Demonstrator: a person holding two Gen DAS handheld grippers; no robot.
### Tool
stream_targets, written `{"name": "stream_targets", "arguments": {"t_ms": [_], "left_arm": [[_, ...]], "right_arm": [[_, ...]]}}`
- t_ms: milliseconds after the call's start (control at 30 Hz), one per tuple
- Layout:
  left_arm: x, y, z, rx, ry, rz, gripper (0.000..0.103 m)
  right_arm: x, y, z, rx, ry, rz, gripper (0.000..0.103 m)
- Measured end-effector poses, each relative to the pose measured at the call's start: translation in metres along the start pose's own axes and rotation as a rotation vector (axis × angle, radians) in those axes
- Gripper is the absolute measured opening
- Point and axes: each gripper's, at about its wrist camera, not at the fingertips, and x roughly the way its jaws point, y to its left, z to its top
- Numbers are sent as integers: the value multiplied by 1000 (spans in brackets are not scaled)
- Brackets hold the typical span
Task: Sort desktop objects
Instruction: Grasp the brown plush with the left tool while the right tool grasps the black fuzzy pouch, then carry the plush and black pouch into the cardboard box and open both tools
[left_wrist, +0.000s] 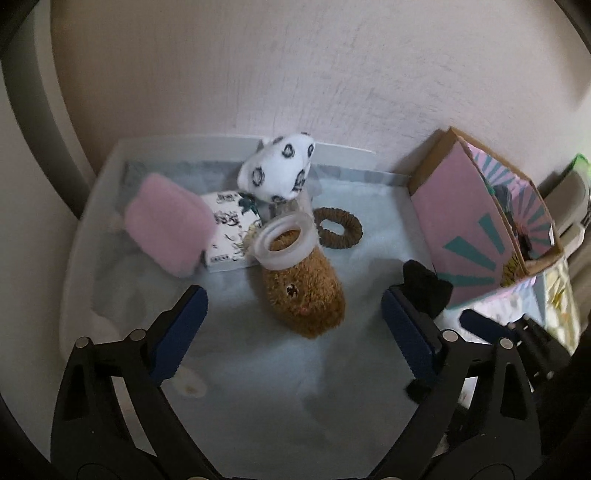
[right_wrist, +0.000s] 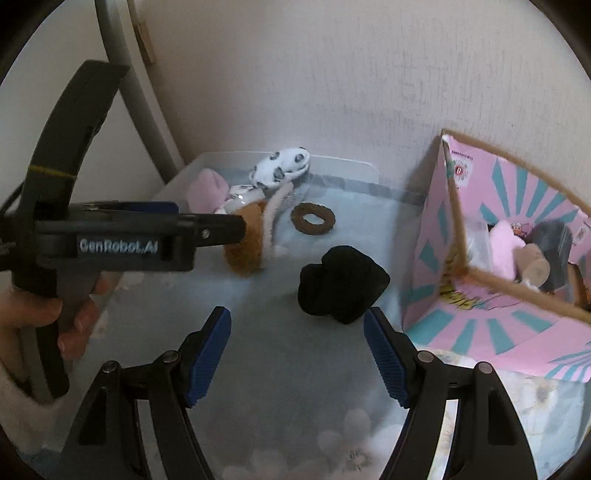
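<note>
Inside clear bin (left_wrist: 85, 258), fuzzy brown plush (left_wrist: 306, 295) w/ frosted ring (left_wrist: 286, 240).

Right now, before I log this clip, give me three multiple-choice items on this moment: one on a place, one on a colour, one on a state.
1. Where does the brown hair tie lie?
A. in the clear bin
B. in the pink box
C. between gripper fingers

2. What colour is the bundle nearest the right gripper?
A. white
B. black
C. pink

3. How do the left gripper's jaws stand?
A. shut on the brown plush toy
B. open, gripping nothing
C. shut empty

Answers: 1 A, it lies flat on the bin's floor; 2 B, a black lump sits just past the fingertips; 3 B, the pads stand wide apart, the toy beyond them.
</note>
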Motion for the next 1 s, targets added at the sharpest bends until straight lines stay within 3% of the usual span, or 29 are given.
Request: {"name": "stream_targets", "arguments": {"t_ms": [267,367,433,500,600,700,1000], "left_arm": [[31,16,-3,-122,62,-72,73],[37,16,-3,-145,66,-74,63],[38,16,-2,-150,62,-76,50],[40,16,-2,-161,65,-96,42],[41,13,-2,-162,58,-96,38],[36,16,-3,-198,49,-129,37],[14,10,-2,-191,34,-173,36]], "right_arm": [[33,-2,2,0,-20,-130,62],[41,-4,5,19,-21,-181,62],[46,-6,8,38,-17,-195,62],[50,-8,10,51,-13,-199,51],[56,-10,12,59,10,-200,30],[56,-13,13,64,13,-183,20],[36,-10,18,38,-1,-145,16]]}}
